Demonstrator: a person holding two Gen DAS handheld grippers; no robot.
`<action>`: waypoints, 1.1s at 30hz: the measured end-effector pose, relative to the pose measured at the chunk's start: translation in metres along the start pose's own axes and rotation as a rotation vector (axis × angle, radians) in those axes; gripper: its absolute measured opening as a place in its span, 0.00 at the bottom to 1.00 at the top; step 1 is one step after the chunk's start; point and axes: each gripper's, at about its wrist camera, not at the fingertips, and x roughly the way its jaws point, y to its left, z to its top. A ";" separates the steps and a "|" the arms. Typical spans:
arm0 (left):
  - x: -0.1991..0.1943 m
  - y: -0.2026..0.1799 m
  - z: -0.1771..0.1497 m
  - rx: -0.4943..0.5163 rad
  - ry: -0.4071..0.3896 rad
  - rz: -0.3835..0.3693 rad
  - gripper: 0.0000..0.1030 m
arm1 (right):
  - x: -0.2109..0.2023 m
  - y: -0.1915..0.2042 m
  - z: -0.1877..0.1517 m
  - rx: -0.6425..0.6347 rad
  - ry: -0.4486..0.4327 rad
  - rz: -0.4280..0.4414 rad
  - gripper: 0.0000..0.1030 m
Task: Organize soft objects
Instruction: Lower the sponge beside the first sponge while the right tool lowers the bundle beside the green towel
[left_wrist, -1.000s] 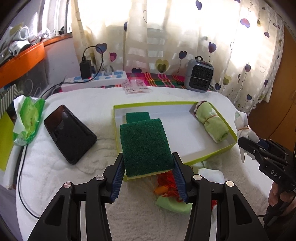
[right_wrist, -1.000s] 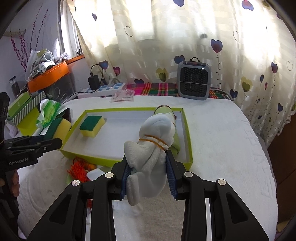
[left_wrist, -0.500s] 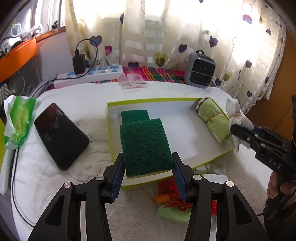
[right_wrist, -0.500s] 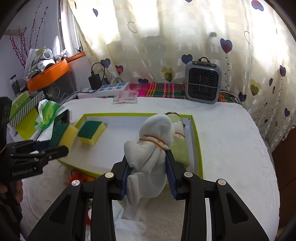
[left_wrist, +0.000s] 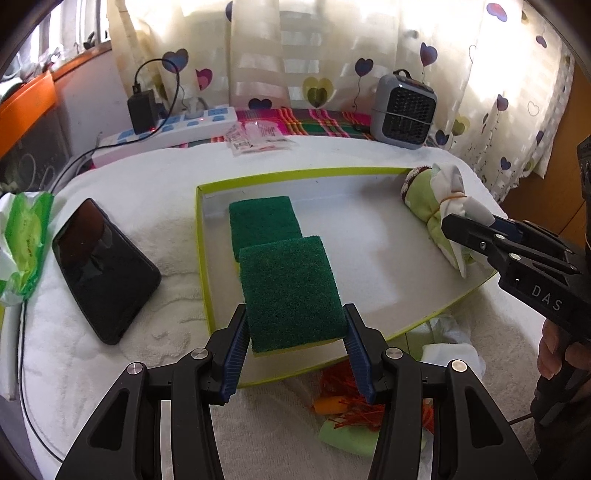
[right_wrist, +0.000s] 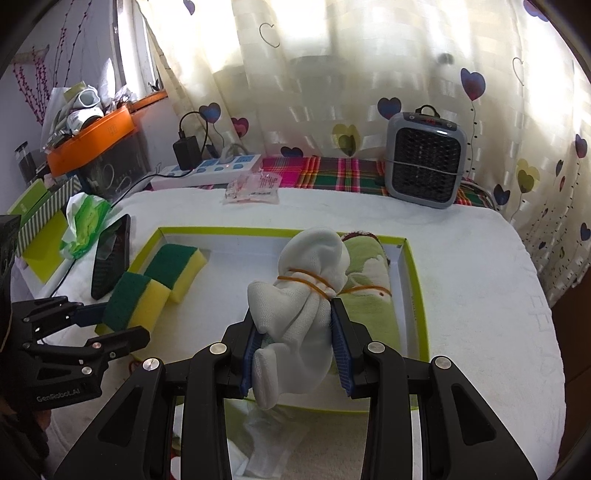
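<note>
Both grippers nearer tray (left_wrist: 207, 295), sponge (left_wrist: 291, 291), sock (right_wrist: 303, 295) gripped

Both wrist cameras look steeply down along their fingers, close over the green-rimmed tray (left_wrist: 201, 236) (right_wrist: 419, 295), one from each side; both show the curtain (left_wrist: 332, 55) (right_wrist: 332, 74).

White-covered table (left_wrist: 147, 177) (tray (left_wrist: 201, 258), phone (left_wrist: 107, 269))

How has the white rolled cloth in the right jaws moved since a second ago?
Yes. The white rolled cloth has come forward over the green-rimmed tray, now beside the green roll instead of short of the tray's near rim.
</note>
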 end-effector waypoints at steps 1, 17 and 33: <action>0.002 0.000 0.001 0.003 0.005 0.001 0.47 | 0.002 0.000 0.000 0.000 0.004 0.001 0.35; 0.019 0.000 0.013 0.028 0.043 0.015 0.47 | 0.023 0.001 0.002 -0.016 0.047 -0.008 0.35; 0.017 -0.005 0.007 0.058 0.060 0.039 0.47 | 0.035 0.005 0.003 -0.053 0.071 -0.013 0.35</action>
